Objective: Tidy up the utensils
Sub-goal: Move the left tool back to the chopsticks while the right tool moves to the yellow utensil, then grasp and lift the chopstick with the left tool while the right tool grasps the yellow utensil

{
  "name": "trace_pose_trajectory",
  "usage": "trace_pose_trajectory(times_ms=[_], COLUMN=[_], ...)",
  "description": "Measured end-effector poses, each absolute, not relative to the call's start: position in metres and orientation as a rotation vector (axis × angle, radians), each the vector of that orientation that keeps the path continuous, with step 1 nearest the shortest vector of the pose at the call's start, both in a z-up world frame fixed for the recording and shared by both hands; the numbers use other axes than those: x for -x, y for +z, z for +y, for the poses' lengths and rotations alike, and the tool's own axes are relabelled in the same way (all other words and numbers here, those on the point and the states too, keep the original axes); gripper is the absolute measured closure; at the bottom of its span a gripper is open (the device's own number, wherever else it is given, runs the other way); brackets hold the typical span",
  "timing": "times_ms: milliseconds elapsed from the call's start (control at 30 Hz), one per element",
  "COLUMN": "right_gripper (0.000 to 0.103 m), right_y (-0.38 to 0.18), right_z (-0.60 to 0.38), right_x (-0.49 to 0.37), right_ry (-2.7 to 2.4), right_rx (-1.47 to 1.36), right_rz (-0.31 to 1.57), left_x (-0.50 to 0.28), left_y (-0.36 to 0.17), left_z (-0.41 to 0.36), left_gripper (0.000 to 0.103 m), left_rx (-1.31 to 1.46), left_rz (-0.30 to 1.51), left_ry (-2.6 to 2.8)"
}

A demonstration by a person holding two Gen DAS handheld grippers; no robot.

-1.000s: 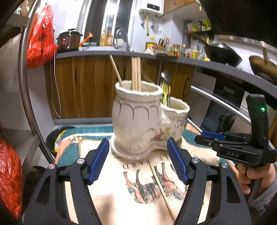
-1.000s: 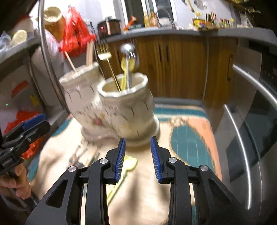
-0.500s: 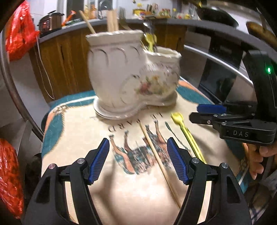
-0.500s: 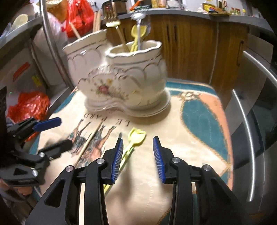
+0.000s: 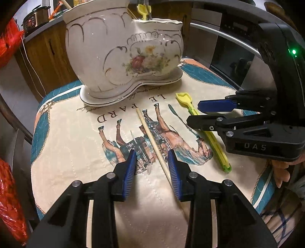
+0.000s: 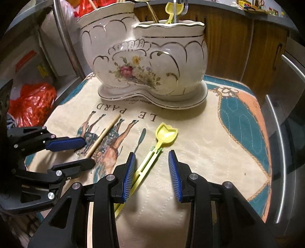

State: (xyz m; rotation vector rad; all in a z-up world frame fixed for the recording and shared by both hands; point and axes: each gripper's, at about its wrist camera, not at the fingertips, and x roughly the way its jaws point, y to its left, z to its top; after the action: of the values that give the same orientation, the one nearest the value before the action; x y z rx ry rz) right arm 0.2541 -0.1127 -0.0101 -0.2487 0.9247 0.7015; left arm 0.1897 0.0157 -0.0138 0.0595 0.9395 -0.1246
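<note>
Both grippers are coming down toward the cloth now; a second ago they were up level with the holder and the loose utensils were barely in view. So the pickup of the last two stragglers looks like it's starting.

The left gripper [image 5: 152,166] is closing its jaws, way narrower than a moment back, with the wooden chopstick [image 5: 150,140] lying between them close to the right pad. The pads aren't pinching it yet, so nothing's held. The right gripper [image 6: 152,167] is sitting partly open and empty, hovering over the yellow plastic spoon [image 6: 165,134], whose handle is running under its left pad.

Both utensils are lying flat on the printed cloth [image 5: 80,152], just in front of the ceramic holder [image 5: 122,51].

That holder is a two-pocket thing. In the right wrist view, the taller pocket is holding wooden chopsticks, while the shorter one has a gold-handled utensil, a metal one and another yellow spoon [image 6: 172,9] poking out.
</note>
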Motion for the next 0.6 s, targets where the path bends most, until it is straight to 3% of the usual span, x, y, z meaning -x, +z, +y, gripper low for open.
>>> trace_pose_trajectory(times_ms=[133,200,300,600], right_gripper=[0.072,0.08,0.083,0.084], right_y=[-0.011,-0.011,-0.01,-0.007], right_z=[-0.107,-0.106,-0.106,-0.116], right_x=[-0.249,-0.248,-0.248,-0.253], right_ry=[0.69,0.699,0.707,0.712], right_rx=[0.305,0.318,0.345,0.406], right_rz=[0.905,0.907,0.909,0.959], left_x=[-0.193,-0.195,-0.196,-0.2], left_y=[-0.012,-0.011,-0.01,-0.009], left_z=[0.016,0.021,0.034,0.049], left_gripper=[0.076,0.087,0.094,0.095], left_rx=[-0.049,-0.03,0.025,0.095], left_rz=[0.949,0.958,0.973,1.005], left_ry=[-0.125,-0.13,-0.149,-0.178])
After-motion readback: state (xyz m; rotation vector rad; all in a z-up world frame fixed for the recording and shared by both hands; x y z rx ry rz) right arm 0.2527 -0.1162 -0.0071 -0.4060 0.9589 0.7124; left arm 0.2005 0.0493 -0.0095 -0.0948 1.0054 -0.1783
